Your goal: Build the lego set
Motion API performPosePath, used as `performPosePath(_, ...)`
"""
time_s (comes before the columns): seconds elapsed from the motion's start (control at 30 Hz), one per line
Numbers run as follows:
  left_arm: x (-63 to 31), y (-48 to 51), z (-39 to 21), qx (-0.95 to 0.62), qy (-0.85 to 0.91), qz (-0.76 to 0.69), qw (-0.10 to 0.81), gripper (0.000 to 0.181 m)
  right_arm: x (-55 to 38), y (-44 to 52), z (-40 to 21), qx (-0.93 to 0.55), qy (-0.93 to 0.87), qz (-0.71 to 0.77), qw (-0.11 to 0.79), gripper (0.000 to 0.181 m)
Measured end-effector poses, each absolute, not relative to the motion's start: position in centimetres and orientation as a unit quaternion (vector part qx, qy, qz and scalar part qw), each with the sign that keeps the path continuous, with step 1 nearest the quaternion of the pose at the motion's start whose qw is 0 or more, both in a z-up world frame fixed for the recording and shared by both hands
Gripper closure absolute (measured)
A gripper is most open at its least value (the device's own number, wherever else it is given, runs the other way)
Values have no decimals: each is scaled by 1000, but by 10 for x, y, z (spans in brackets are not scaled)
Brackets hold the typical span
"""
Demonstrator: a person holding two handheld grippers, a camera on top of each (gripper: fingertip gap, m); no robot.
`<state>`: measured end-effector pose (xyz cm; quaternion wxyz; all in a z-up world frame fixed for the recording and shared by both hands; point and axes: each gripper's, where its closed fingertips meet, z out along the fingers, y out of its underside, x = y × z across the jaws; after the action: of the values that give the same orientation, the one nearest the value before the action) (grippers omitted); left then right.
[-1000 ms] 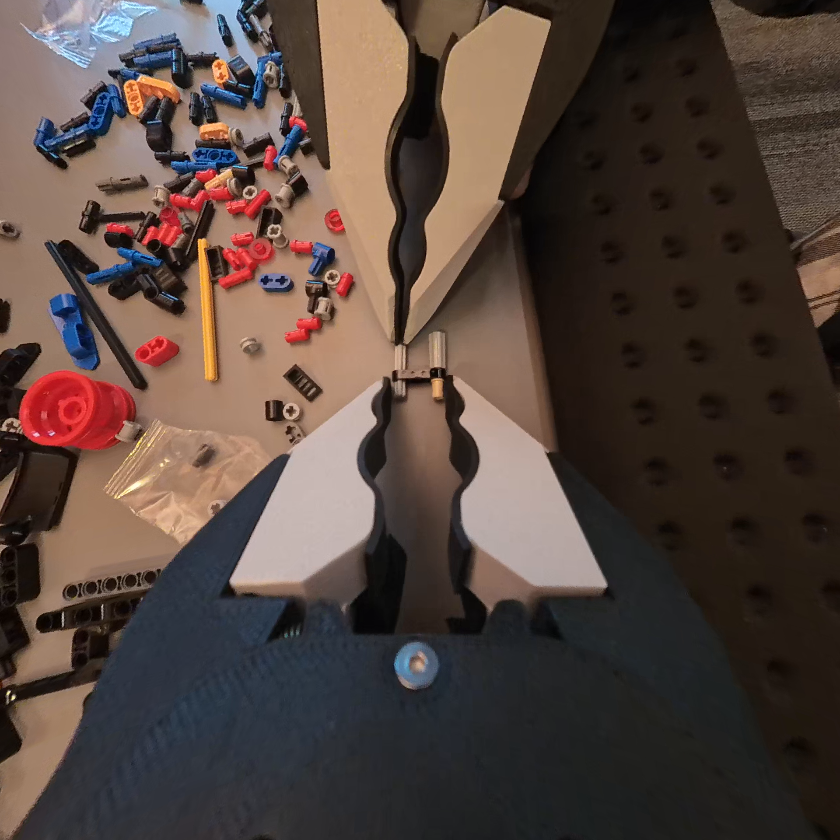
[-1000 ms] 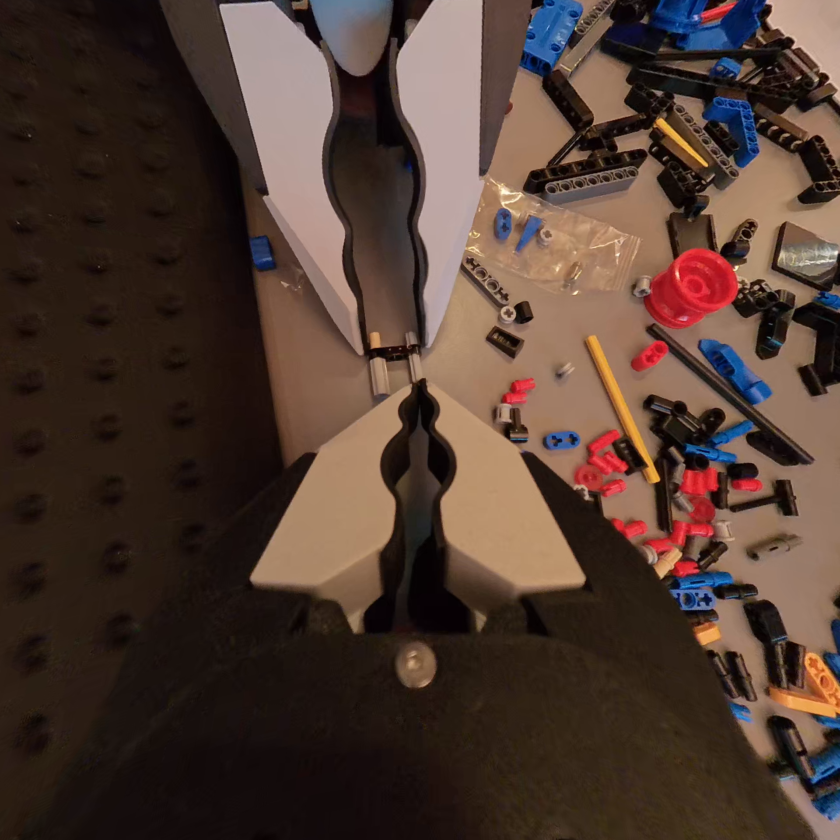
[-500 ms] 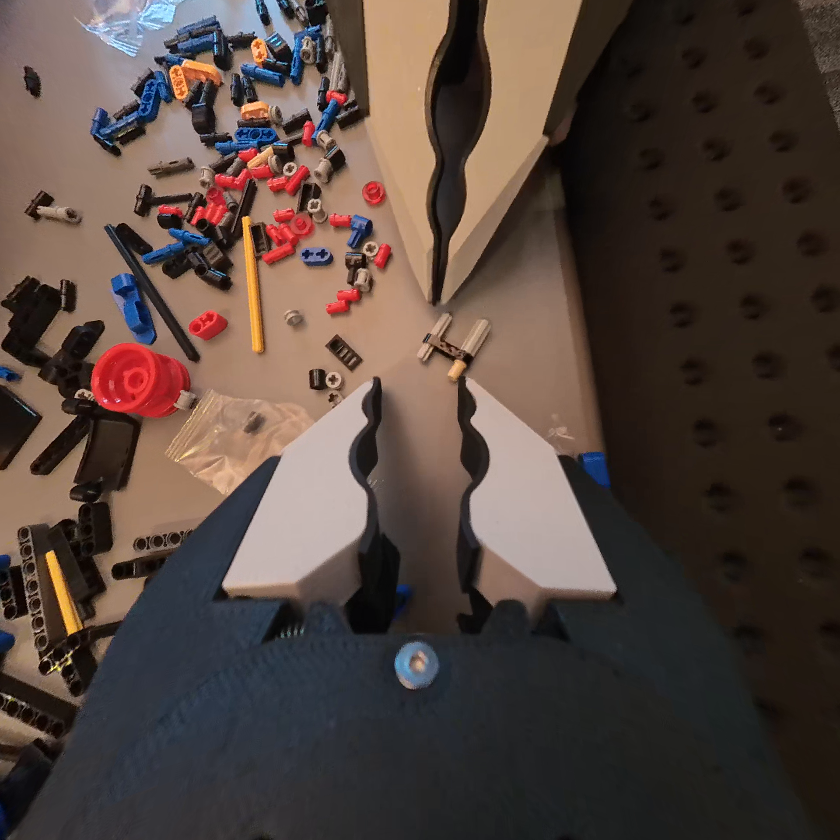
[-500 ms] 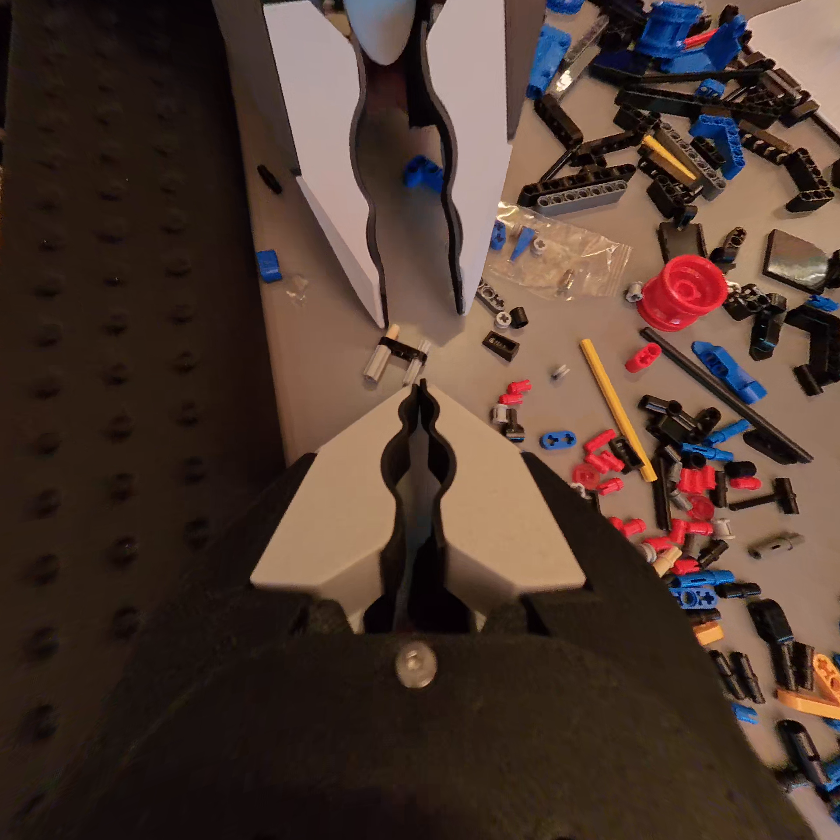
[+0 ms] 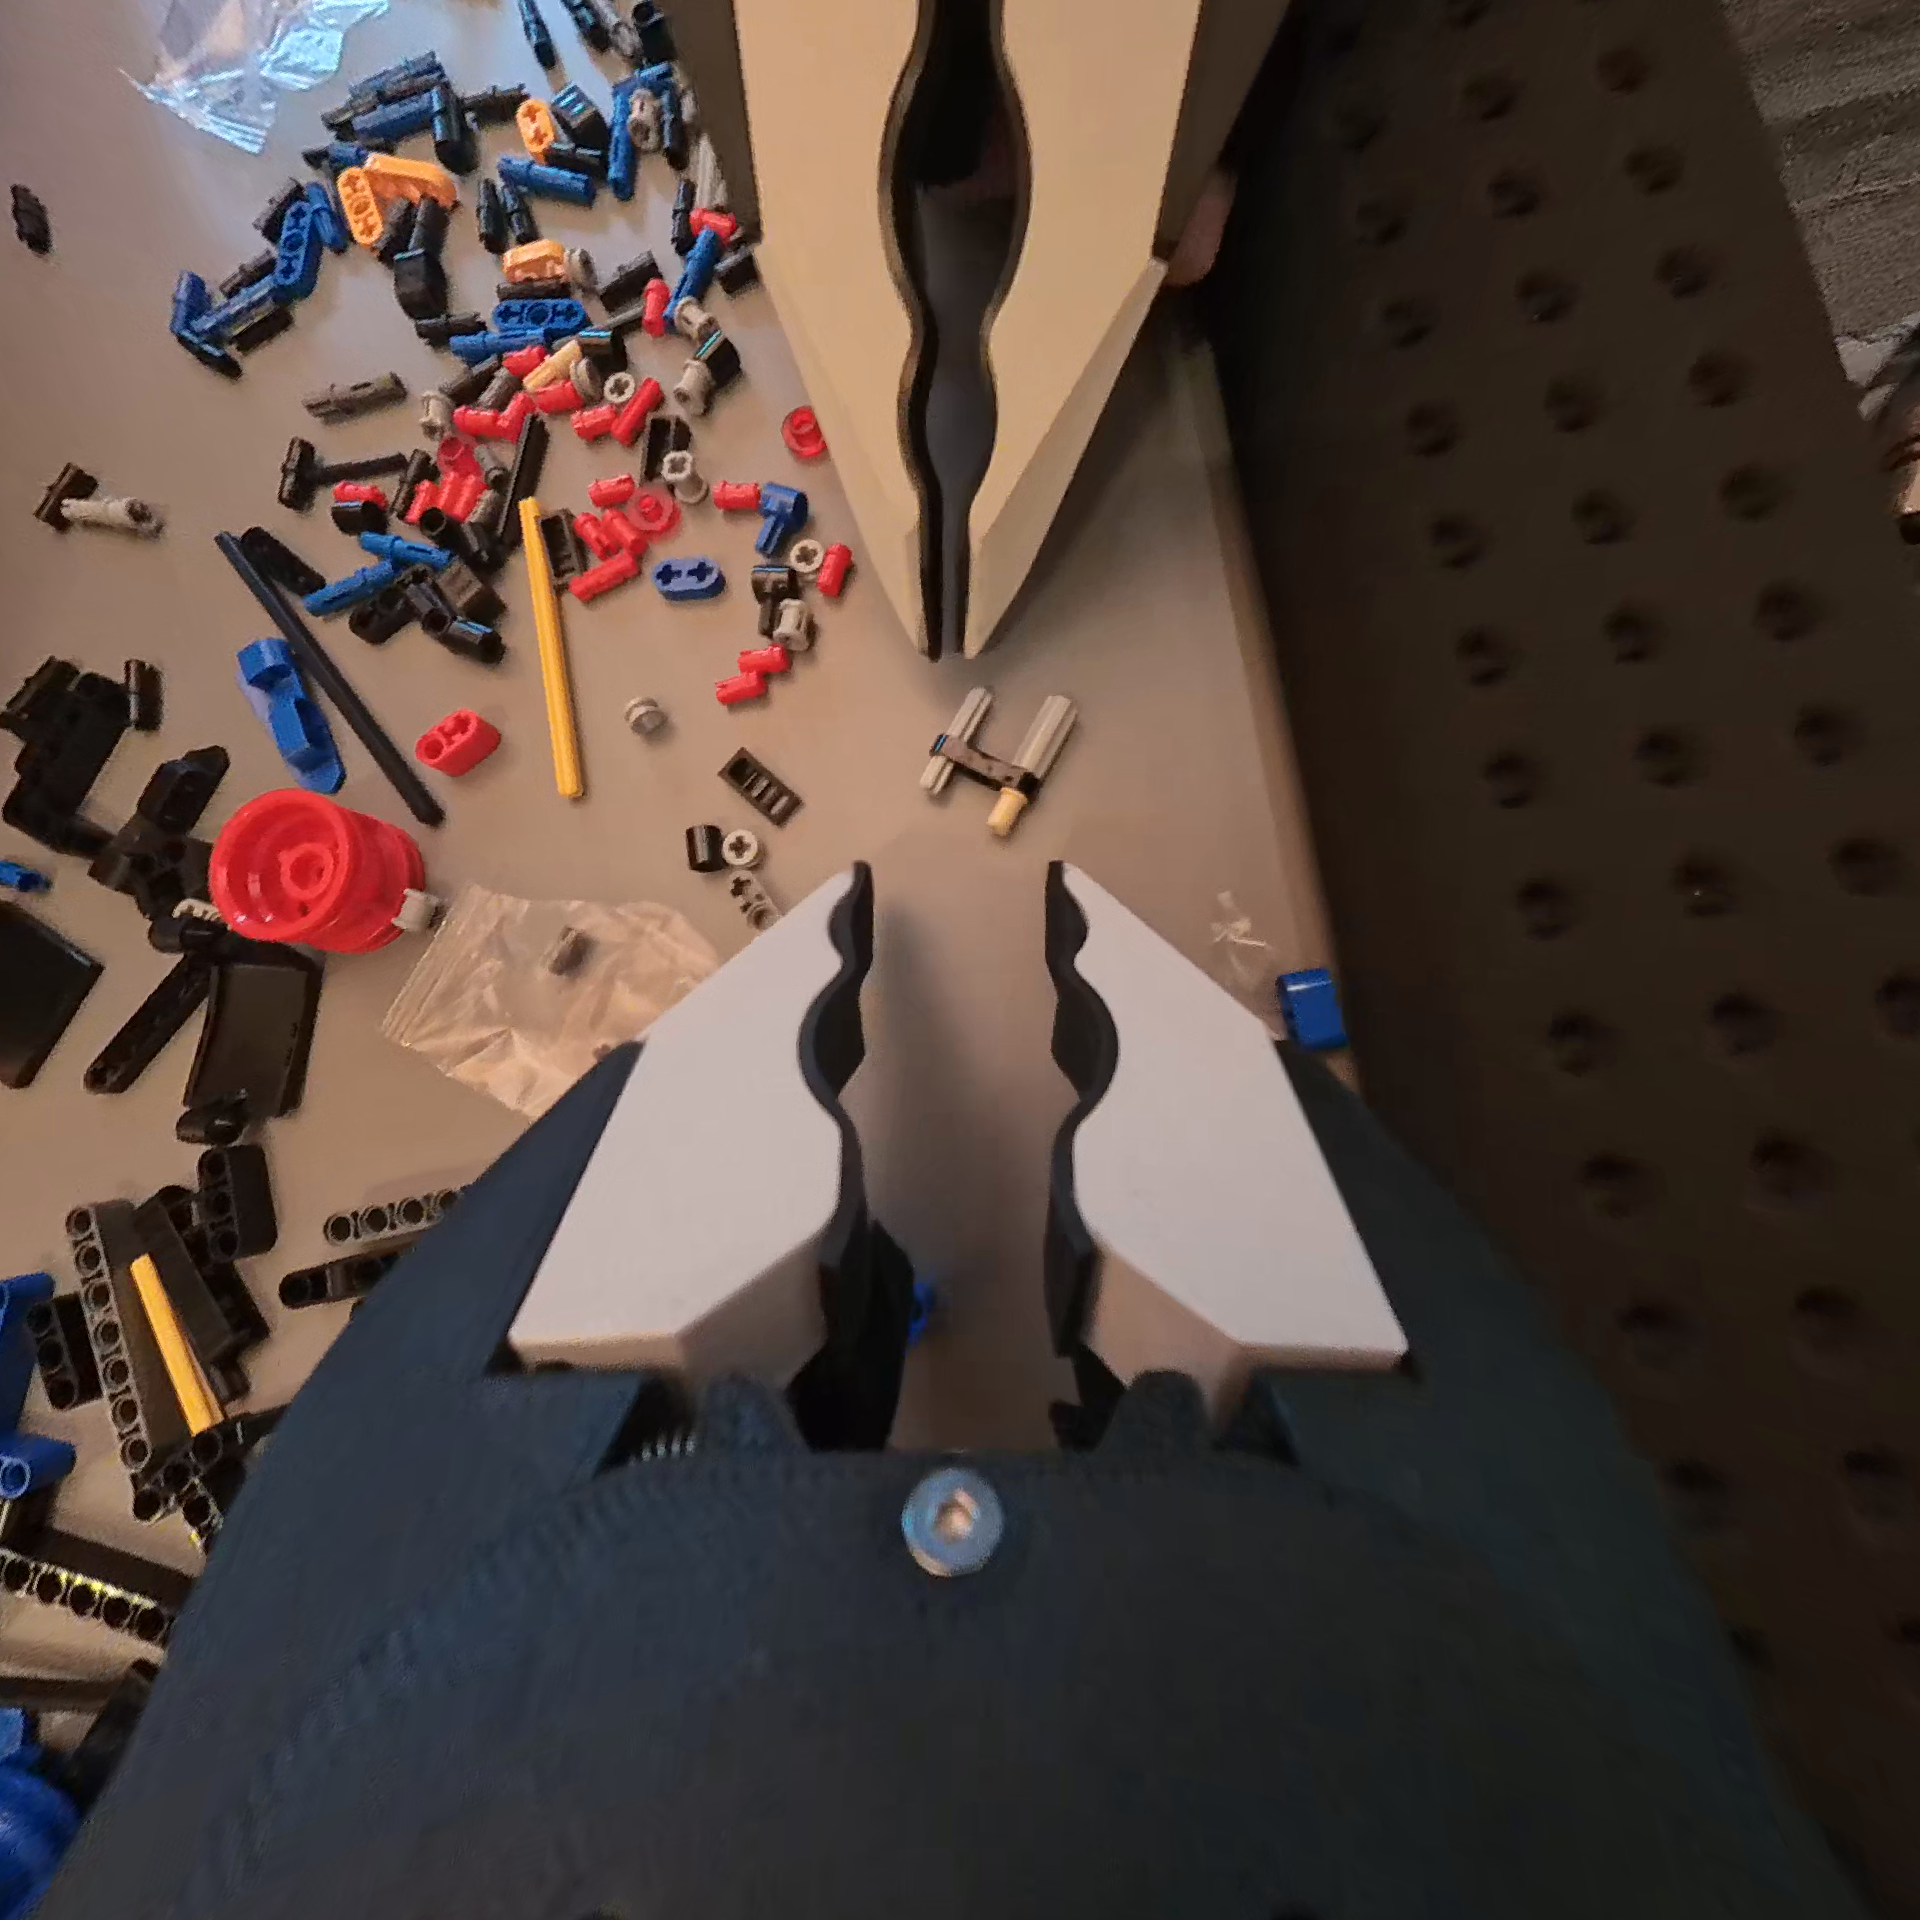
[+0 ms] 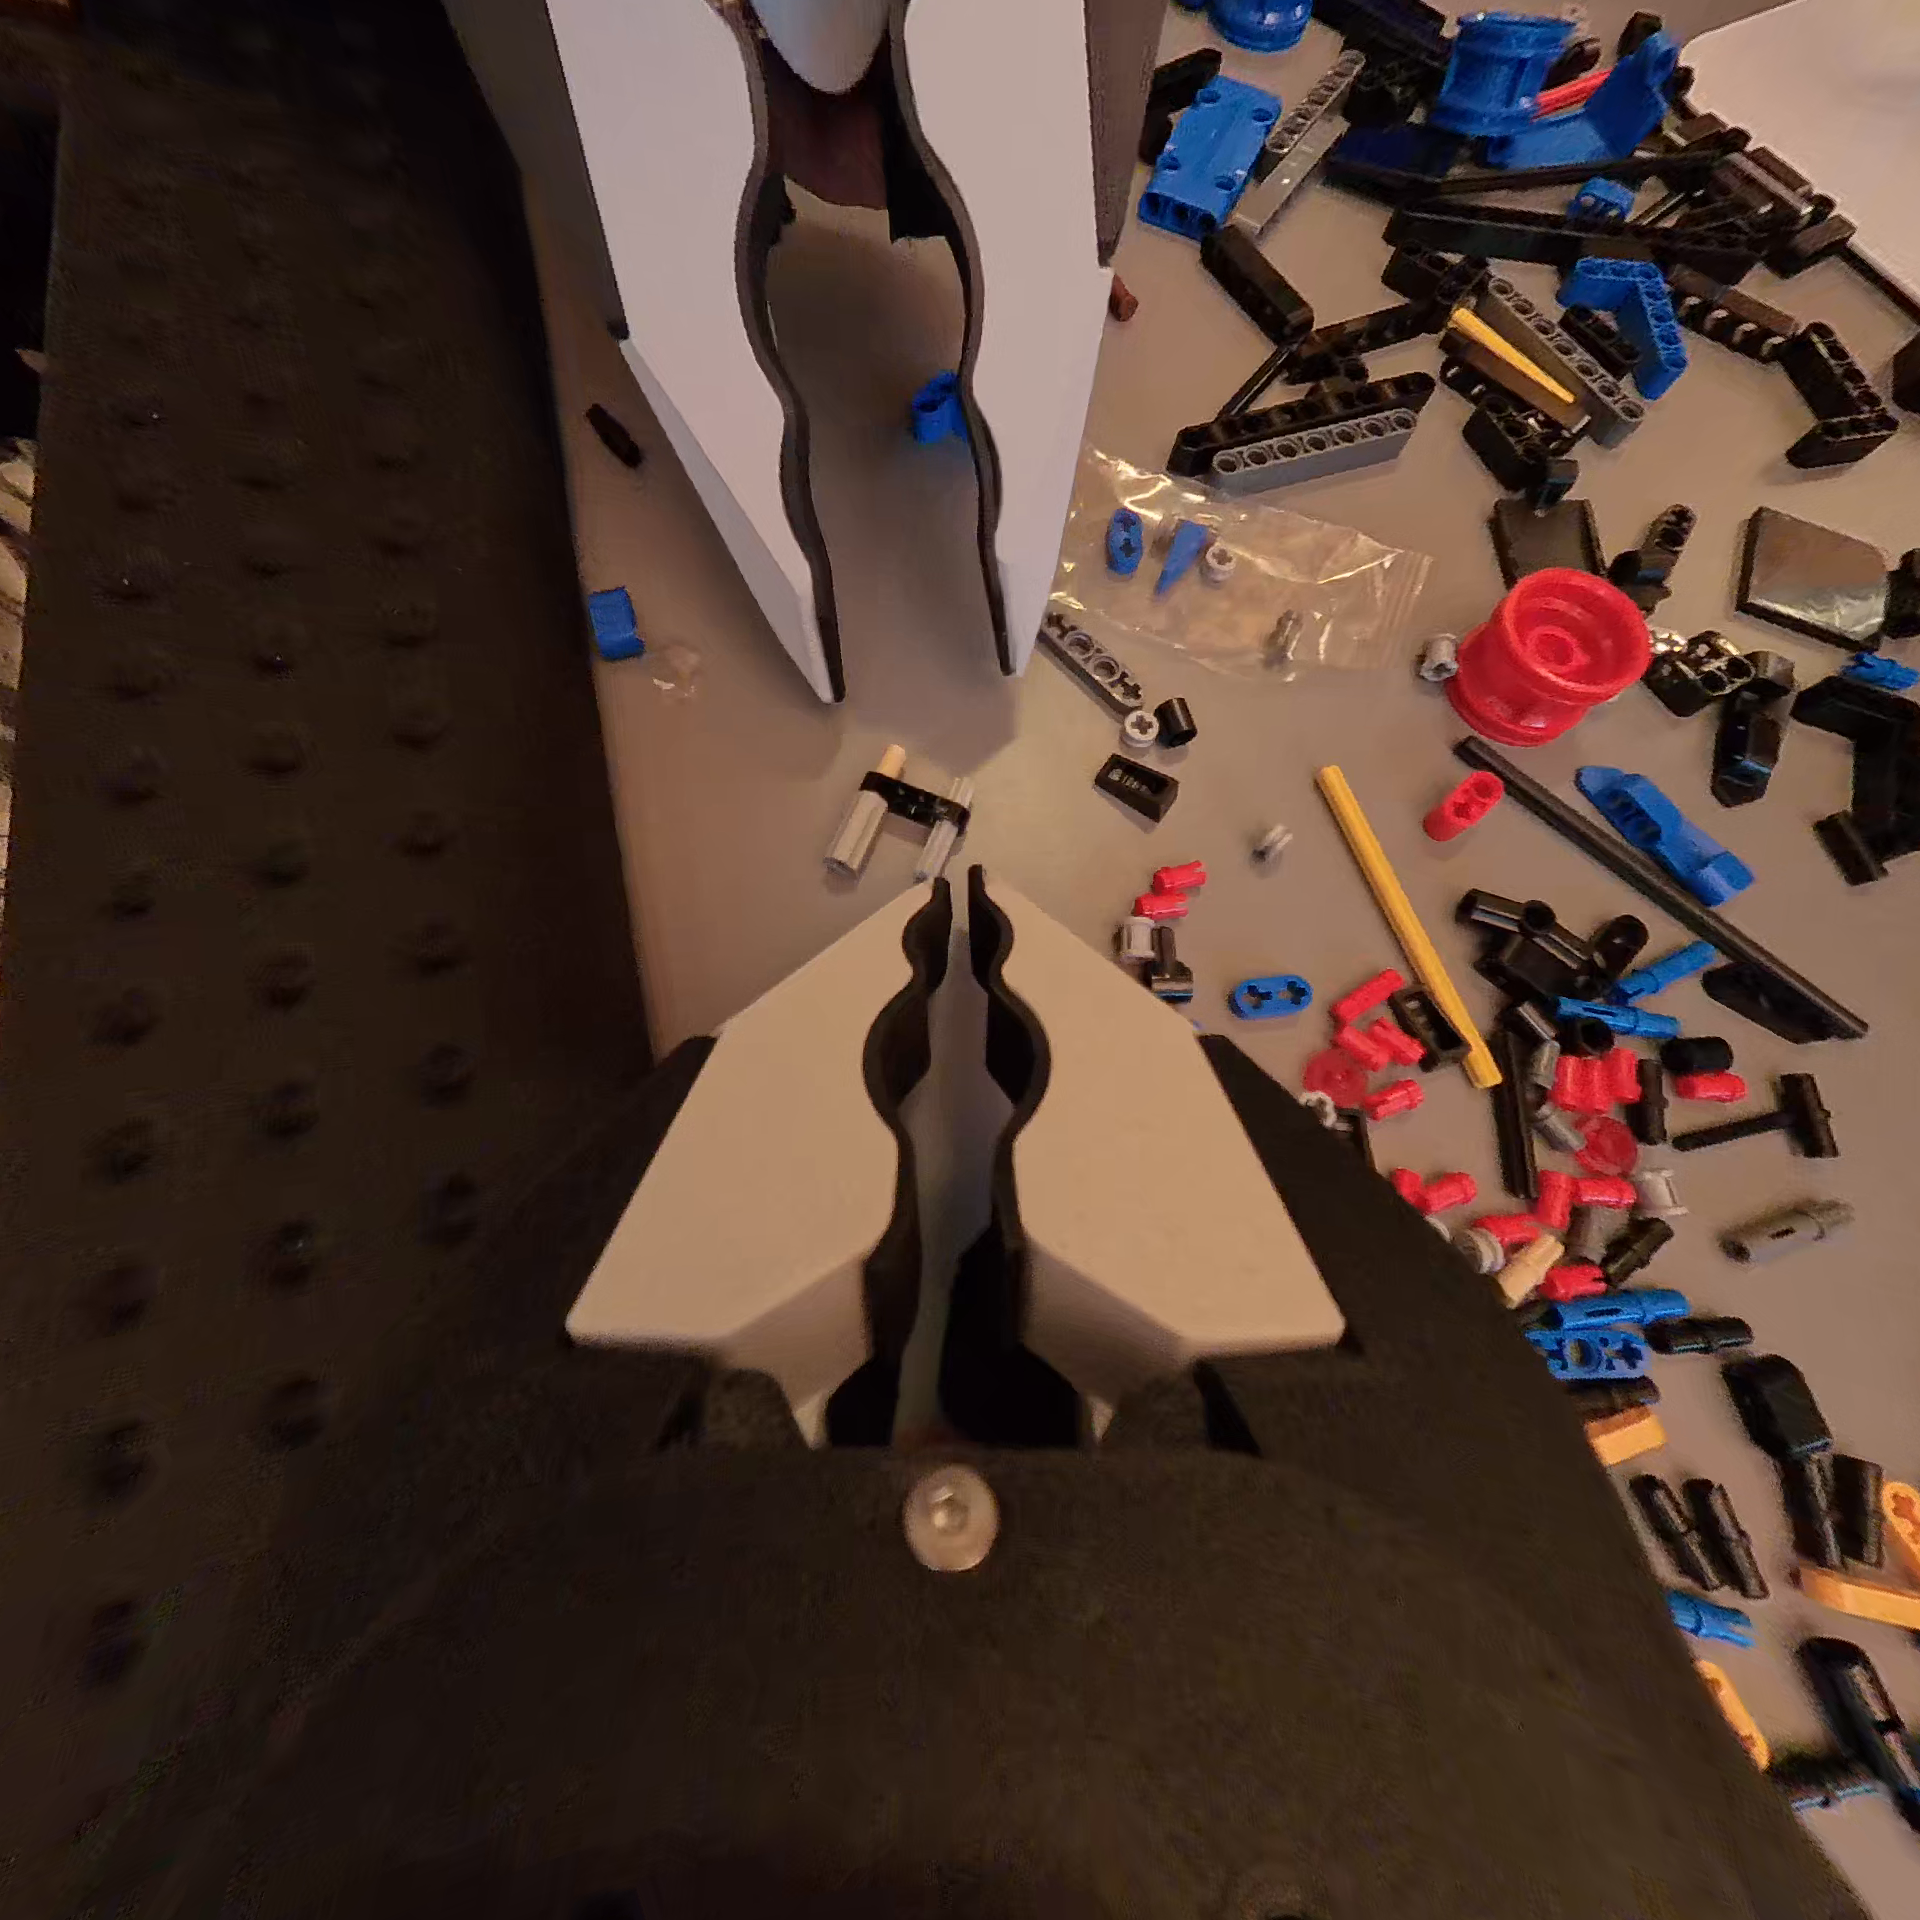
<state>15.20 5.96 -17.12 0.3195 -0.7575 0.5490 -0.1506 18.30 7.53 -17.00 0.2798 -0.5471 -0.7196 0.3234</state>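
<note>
Left wrist view is showing the left gripper (image 5: 951,883) with its jaws standing wide apart and holding nothing; bare grey table (image 5: 1143,644) is showing through the gap. Just ahead of its tips, the small assembly (image 5: 992,764) is lying flat on the table: a short black beam with 2 grey pins through it, one tipped in tan. It is sitting apart from both tools, touching neither. Beyond it, the right gripper (image 5: 948,649) is pointing back toward the camera, its tips nearly together with only a thin slit between them and nothing caught there.

Right wrist view is giving the same layout from the other side. The right gripper (image 6: 958,883) is showing a narrow slit at the tips, empty, and the assembly (image 6: 904,805) is lying just beyond them, near but not in contact as far as I can tell. The left gripper (image 6: 920,686) is hanging open past it, with a blue piece (image 6: 935,407) on the table seen between its fingers.

Loose parts are spreading across the table to one side: a red wheel hub (image 6: 1548,655), a yellow axle (image 6: 1403,920), a clear bag (image 6: 1236,582) and many red, blue and black pins. A dark studded mat (image 6: 291,831) is bordering the table on the other side.
</note>
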Motion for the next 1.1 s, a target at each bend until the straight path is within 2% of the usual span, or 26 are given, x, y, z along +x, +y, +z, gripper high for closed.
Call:
performPosePath(0.57, 164, 62, -176, -744, 561, -139, 334, 162, 185, 62, -177, -515, -755, 306, 267, 180)
performPosePath(1.1, 159, 61, -174, -739, 569, -131, 336, 163, 186, 65, -170, -521, -738, 329, 274, 179)
